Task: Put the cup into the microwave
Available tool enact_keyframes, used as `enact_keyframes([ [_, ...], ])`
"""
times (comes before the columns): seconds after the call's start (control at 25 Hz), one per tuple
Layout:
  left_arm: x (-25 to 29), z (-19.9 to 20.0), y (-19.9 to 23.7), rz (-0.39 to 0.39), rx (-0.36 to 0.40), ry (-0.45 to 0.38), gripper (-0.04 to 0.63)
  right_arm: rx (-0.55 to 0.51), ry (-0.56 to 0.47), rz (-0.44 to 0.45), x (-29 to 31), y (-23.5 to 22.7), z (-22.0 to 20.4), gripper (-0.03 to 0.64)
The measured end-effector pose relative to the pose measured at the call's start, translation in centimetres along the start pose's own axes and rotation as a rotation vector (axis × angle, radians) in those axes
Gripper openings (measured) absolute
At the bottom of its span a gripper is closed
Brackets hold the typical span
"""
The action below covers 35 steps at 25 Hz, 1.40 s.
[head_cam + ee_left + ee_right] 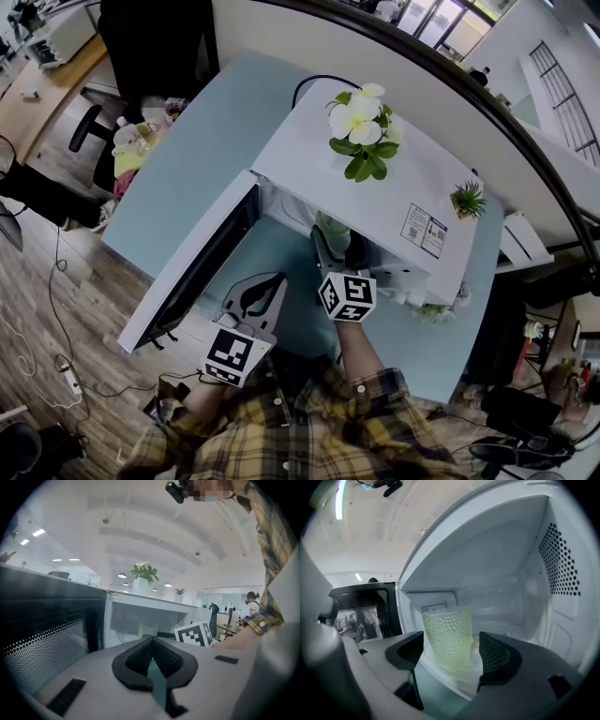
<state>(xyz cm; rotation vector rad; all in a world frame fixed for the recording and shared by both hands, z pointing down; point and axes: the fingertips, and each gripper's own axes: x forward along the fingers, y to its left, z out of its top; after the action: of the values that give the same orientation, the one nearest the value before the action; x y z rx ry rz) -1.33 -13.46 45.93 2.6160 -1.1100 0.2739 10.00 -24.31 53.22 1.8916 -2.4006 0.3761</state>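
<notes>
A pale green dimpled glass cup (446,637) stands upright on the floor of the white microwave (375,202), just inside the opening; in the head view the cup (333,230) peeks out under the top edge. My right gripper (452,651) is open, one jaw on each side of the cup with a gap on both sides. The microwave door (192,267) hangs wide open to the left. My left gripper (270,281) is shut with nothing in it and sits in front of the door, back from the opening, pointing at the microwave (140,616).
A potted plant with white flowers (361,131) and a small green plant (467,200) stand on top of the microwave. The microwave sits on a pale blue table (197,159). An office chair (141,47) is beyond the table, and cables lie on the wooden floor (56,337).
</notes>
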Motion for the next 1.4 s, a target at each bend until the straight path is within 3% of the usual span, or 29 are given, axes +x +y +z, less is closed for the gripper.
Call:
enact_keyframes([
  [0.68,-0.1,1.4,-0.2,-0.008,0.021,-0.033,-0.009,0.03,-0.029,0.036,-3.6,0.5,2.1,0.351],
  [0.92,0.3,2.7,-0.5,-0.021,0.035,-0.055,-0.009,0.053,-0.008,0.121,-6.3,1.4,3.3,0.348],
  [1.4,1.4,5.6,-3.2,-0.111,0.063,-0.091,-0.009,0.006,-0.067,0.229,-12.8,2.5,9.0,0.16],
])
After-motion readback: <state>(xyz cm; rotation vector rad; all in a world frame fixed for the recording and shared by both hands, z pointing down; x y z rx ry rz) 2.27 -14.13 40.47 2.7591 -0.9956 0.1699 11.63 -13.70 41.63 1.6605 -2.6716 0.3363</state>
